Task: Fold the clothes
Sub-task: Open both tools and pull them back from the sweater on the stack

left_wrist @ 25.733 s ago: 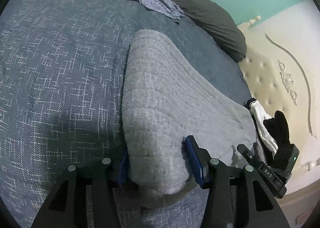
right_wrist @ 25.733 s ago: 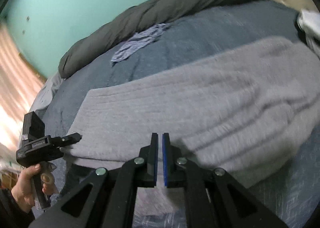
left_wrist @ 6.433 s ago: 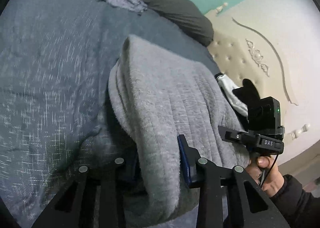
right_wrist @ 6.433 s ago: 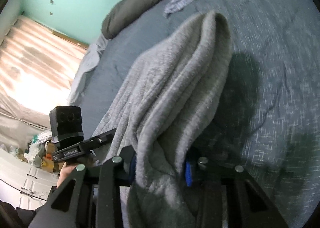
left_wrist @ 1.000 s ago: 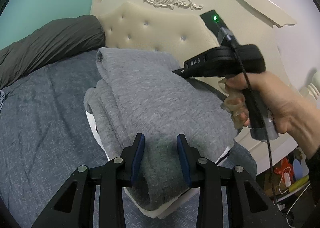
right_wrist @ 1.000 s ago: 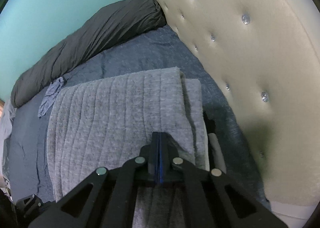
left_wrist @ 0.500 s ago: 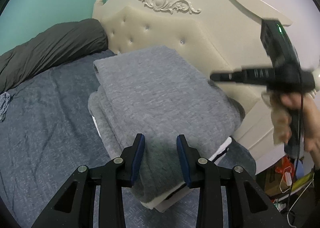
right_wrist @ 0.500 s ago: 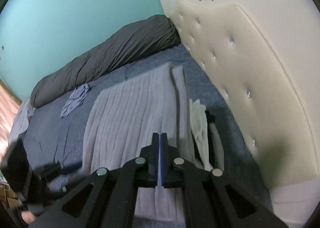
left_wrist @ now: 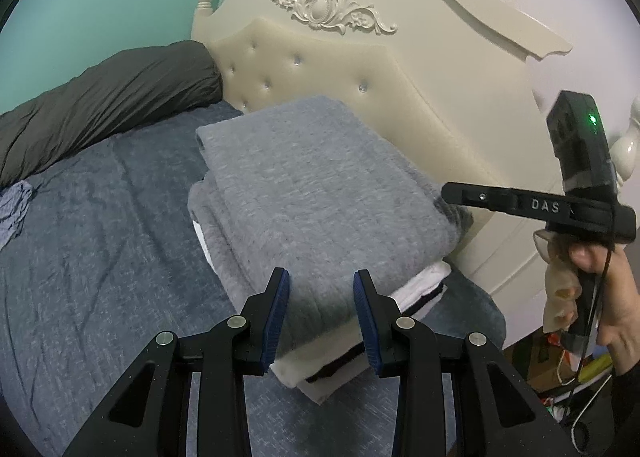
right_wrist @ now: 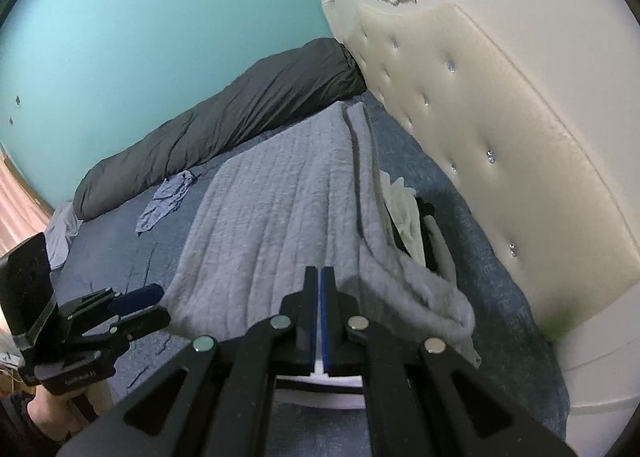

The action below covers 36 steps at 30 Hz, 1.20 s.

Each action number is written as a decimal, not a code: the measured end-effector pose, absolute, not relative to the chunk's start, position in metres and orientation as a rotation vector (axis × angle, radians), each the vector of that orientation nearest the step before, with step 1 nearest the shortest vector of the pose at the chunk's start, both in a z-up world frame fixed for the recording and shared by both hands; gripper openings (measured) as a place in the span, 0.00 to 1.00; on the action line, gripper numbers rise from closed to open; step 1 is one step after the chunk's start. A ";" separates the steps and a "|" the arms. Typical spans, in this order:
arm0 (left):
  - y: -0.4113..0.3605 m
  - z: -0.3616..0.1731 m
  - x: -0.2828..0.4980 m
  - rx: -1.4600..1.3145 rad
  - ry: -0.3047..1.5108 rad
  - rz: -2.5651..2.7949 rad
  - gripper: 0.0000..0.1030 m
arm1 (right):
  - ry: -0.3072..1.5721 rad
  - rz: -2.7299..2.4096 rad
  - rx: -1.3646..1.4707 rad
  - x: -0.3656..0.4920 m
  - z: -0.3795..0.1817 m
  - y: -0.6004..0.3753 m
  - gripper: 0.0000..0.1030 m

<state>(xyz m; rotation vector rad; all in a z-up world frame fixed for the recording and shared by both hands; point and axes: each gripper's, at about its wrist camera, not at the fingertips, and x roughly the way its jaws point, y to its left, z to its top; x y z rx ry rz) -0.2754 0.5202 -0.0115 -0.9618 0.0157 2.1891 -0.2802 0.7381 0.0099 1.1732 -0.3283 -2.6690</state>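
Since half a second ago both grippers backed off slightly; the right gripper (right_wrist: 320, 281) sat further from the stack and no longer blurred. Grey garment (left_wrist: 320, 193) lay folded on top of a white-and-black pile (left_wrist: 416, 285), beside the headboard (left_wrist: 360, 65) at the edge of the bed (left_wrist: 100, 237). Left gripper (left_wrist: 320, 289) was open, blue pads parted by a clear gap, hovering at the near edge of the garment with nothing held; contact with the fabric could not be told. Right gripper's pads were pressed together with nothing visible between them, just above the garment's near corner. From the right view the garment's right edge drooped over the white clothes (right_wrist: 404, 205). A dark duvet (right_wrist: 240, 113) ran along the teal wall (right_wrist: 160, 17), with a blue rag (right_wrist: 164, 201) near it. The person's hand (left_wrist: 616, 297) gripped the right tool's handle.
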 end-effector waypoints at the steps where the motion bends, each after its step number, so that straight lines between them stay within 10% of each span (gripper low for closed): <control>1: 0.518 -0.010 -0.273 -0.962 0.016 2.191 0.35 | -0.332 -2.673 1.165 -0.275 0.011 0.737 0.00; 36: 0.435 0.054 -0.181 -0.921 0.005 2.306 0.38 | -0.407 -2.787 0.959 -0.126 0.058 0.677 0.02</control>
